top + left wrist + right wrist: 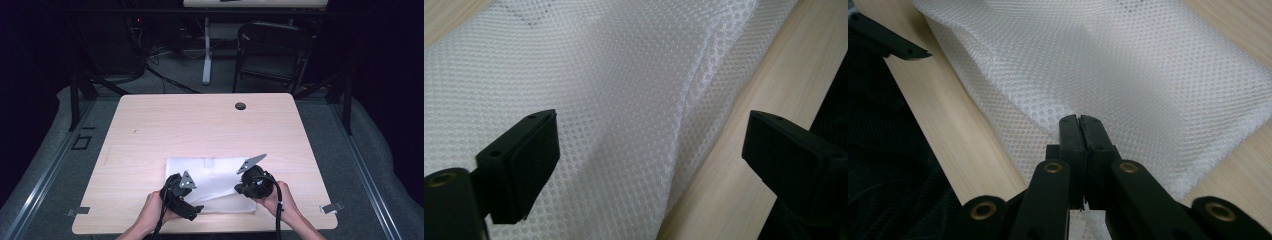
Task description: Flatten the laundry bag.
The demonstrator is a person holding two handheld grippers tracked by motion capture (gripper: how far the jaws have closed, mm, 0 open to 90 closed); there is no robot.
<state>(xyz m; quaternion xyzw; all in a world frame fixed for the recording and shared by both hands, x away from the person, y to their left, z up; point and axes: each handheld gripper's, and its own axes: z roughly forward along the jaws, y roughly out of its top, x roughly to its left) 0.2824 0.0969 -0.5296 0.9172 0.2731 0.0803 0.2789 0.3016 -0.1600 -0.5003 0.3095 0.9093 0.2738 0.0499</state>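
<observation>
A white mesh cloth [215,175] lies on the wooden table [200,125] near its front edge, with its front right part raised in a fold. My left gripper [196,207] hovers at the cloth's front left edge. Its jaws stand wide open [649,145], one pad over the mesh [624,75] and the other over bare wood, neither pressing on it. My right gripper [241,190] is at the cloth's front right. Its jaws are shut [1080,120] on the mesh [1148,65], which rises to their tips.
A black round grommet [240,106] sits near the table's far edge. Metal clips [77,211] [332,207] stick out at both front corners. A dark folding chair [272,50] and a white table leg [206,50] stand beyond the table.
</observation>
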